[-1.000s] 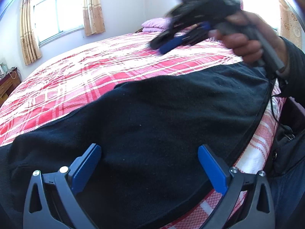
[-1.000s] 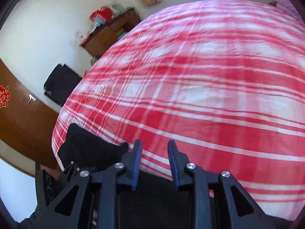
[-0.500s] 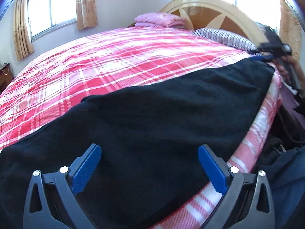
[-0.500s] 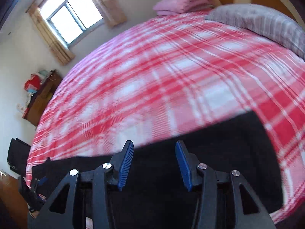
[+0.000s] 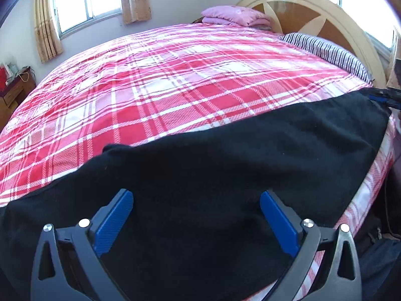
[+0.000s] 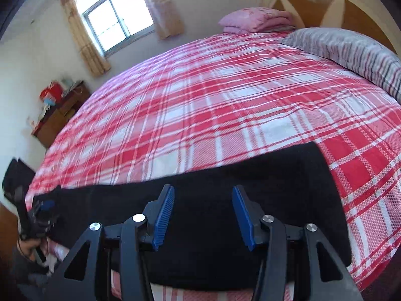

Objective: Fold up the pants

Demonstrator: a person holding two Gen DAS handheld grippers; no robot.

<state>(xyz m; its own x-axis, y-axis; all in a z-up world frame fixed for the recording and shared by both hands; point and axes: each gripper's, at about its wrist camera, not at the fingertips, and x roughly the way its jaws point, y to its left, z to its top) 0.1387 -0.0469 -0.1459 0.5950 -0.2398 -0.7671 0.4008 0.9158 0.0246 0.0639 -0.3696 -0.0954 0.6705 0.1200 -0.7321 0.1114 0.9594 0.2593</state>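
We saw the black pants (image 5: 225,175) stretched out flat along the near edge of the bed, on top of the red and white plaid bedspread (image 5: 163,87). They ran from one side of the bed edge to the other, with the plaid sheet showing beyond them and in a thin strip in front of them.

Our left gripper (image 5: 196,222) hovered over one end of the pants with its jaws spread wide and nothing between the blue pads (image 5: 114,222); whether the pads touched the cloth below we could not tell. In the right wrist view this same gripper (image 6: 41,215) appeared small at the far left end of the pants, held in a hand (image 6: 32,247).

Our right gripper (image 6: 203,217) hung over the other end of the pants, near the squared-off end of the cloth (image 6: 325,188). Its jaws had just been opening and stood parted, with only flat black fabric seen behind the gap and nothing gripped. From the left wrist view its blue tip (image 5: 379,97) showed just at the far corner of the pants.

We could read no brand, label or writing on the pants, the bedspread or the tongs.

A folded pink blanket (image 6: 255,21) and a striped pillow (image 6: 351,50) lay by the headboard (image 5: 313,10), well apart from the pants.
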